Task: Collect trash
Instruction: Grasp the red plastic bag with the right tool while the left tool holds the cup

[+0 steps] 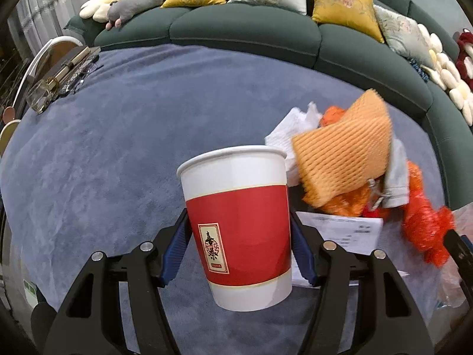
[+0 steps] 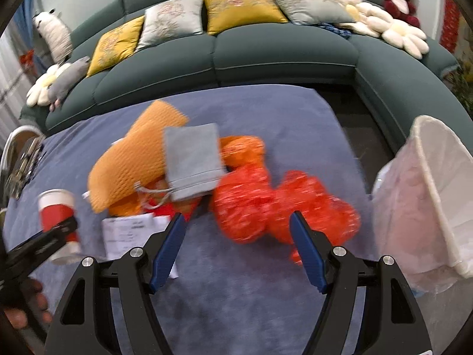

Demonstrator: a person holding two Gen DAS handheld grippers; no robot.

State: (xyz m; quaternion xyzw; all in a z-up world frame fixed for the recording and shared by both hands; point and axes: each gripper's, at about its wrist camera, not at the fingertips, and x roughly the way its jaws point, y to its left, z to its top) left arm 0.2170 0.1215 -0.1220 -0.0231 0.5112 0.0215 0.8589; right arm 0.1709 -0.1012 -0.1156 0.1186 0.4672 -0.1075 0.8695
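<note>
My left gripper [image 1: 239, 242] is shut on a red and white paper cup [image 1: 239, 224], held upright above the blue-covered table [image 1: 133, 136]; the cup also shows in the right wrist view [image 2: 57, 216]. A trash pile lies to its right: orange foam netting [image 1: 346, 145], white tissue [image 1: 289, 130], a grey pouch [image 2: 192, 159], a printed paper sheet [image 2: 127, 230] and red mesh netting [image 2: 280, 204]. My right gripper [image 2: 238, 236] is open, its fingertips on either side of the near edge of the red mesh netting.
A white bin with a clear liner [image 2: 428, 195] stands at the table's right edge. A dark green sofa [image 2: 280, 56] with cushions and plush toys curves behind. Glasses and dark objects [image 1: 59, 74] lie at the table's far left.
</note>
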